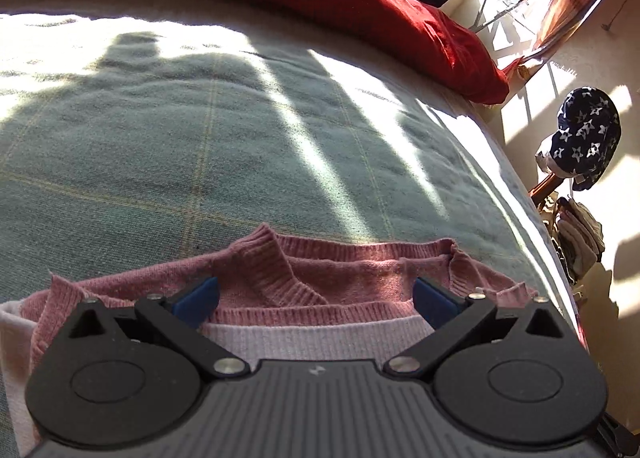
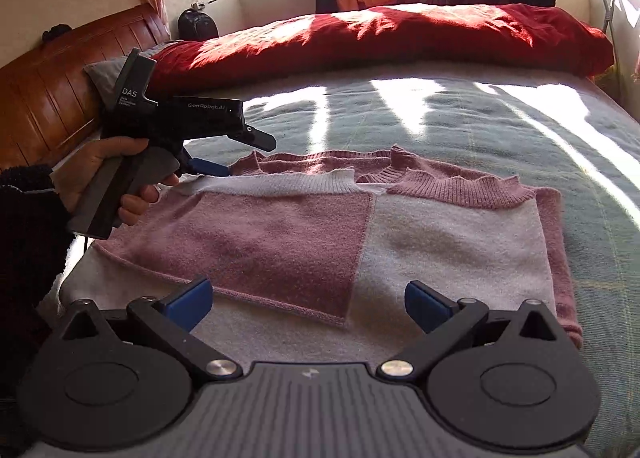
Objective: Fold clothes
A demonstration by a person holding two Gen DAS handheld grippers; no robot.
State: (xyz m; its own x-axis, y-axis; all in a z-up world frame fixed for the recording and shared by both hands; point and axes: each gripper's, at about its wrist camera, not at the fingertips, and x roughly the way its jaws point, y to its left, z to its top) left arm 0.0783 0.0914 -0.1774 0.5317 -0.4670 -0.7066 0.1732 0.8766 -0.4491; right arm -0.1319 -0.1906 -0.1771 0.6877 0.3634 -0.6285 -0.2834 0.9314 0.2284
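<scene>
With both jaws spread wide, the left gripper (image 1: 316, 300) over the collar at twelve o'clock and the right gripper (image 2: 308, 304) over the near hem, pinch every layer of the pink sweater (image 2: 320, 234) on the green blanket (image 2: 520, 145) before lifting evenly.

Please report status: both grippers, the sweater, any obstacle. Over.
Left gripper open, low at the pink sweater far edge. Right gripper open, above near edge. Sweater flat, partly folded on green blanket. Nothing in the way.
</scene>
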